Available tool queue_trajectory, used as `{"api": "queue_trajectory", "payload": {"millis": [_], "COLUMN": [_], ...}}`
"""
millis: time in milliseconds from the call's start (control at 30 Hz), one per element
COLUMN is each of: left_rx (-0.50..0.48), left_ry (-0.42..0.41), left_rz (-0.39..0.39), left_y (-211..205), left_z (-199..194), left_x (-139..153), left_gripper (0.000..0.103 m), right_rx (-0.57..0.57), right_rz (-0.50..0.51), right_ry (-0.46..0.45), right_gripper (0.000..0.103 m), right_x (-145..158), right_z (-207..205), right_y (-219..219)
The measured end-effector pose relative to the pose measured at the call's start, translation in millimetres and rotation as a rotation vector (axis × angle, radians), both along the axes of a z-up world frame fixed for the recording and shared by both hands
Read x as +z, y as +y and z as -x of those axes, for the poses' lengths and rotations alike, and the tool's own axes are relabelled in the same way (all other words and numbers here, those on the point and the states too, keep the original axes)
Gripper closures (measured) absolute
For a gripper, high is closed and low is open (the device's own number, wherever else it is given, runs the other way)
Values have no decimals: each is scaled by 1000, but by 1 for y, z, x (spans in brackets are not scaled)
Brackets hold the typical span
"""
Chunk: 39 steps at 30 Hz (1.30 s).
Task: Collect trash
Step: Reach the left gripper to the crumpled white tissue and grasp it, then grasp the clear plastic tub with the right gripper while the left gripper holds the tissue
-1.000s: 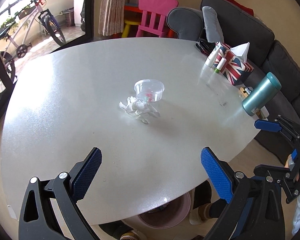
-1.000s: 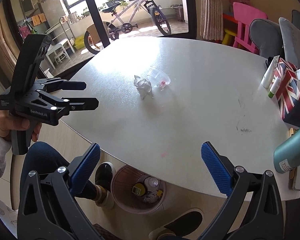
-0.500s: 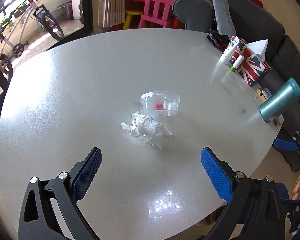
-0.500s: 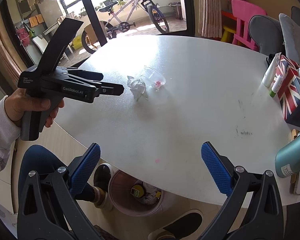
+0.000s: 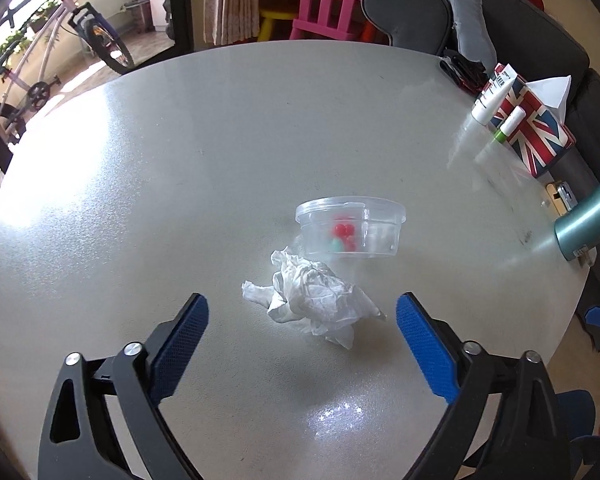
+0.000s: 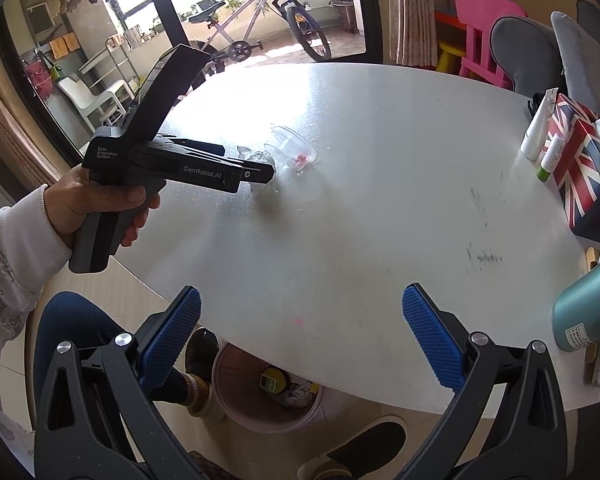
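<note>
A crumpled white tissue (image 5: 312,298) lies mid-table, touching a clear plastic tub (image 5: 350,230) with small red and green bits inside. My left gripper (image 5: 302,320) is open, its blue pads on either side of the tissue's near part. In the right wrist view the left gripper (image 6: 256,174) hovers over the tissue (image 6: 256,156), beside the tub (image 6: 294,148). My right gripper (image 6: 300,320) is open and empty at the table's near edge, above a pink trash bin (image 6: 268,396) on the floor that holds some rubbish.
A Union Jack tissue box (image 5: 534,130) with two white tubes (image 5: 494,94) stands at the table's right edge, next to a teal bottle (image 5: 588,222) lying on its side. A sofa, pink chair and bicycle surround the grey round table (image 5: 180,168).
My left gripper has moved forward over the table and now brackets the tissue, still open. My right gripper has stayed near the table edge, open.
</note>
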<state>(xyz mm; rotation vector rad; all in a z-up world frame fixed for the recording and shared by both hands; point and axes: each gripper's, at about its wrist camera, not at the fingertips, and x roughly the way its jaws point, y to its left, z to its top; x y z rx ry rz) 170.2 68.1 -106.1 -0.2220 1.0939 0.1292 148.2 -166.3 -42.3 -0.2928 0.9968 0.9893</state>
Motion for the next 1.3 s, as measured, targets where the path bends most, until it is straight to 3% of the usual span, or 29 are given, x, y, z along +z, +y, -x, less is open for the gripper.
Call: {"api": "queue_trajectory", "payload": {"millis": [33, 100, 233, 667, 1300], "left_rx": [1, 6, -3, -12, -17], "left_ry": [11, 21, 13, -19, -66], "left_rz": [8, 18, 19, 0, -1], "left_y": [1, 2, 1, 0, 9], "left_z": [-2, -2, 1, 20, 52], "left_x": [-3, -6, -7, 13, 37], "left_gripper": [44, 64, 81, 86, 86], "right_rx": [0, 0, 1, 27, 133], "right_rz": [1, 1, -1, 4, 65], "right_ry": [1, 3, 3, -23, -93], "right_gripper": [4, 4, 4, 4, 4], "right_x": [-1, -1, -1, 0, 8], "right_z": [0, -1, -3, -8, -46], "right_y": [0, 1, 3, 20, 91]}}
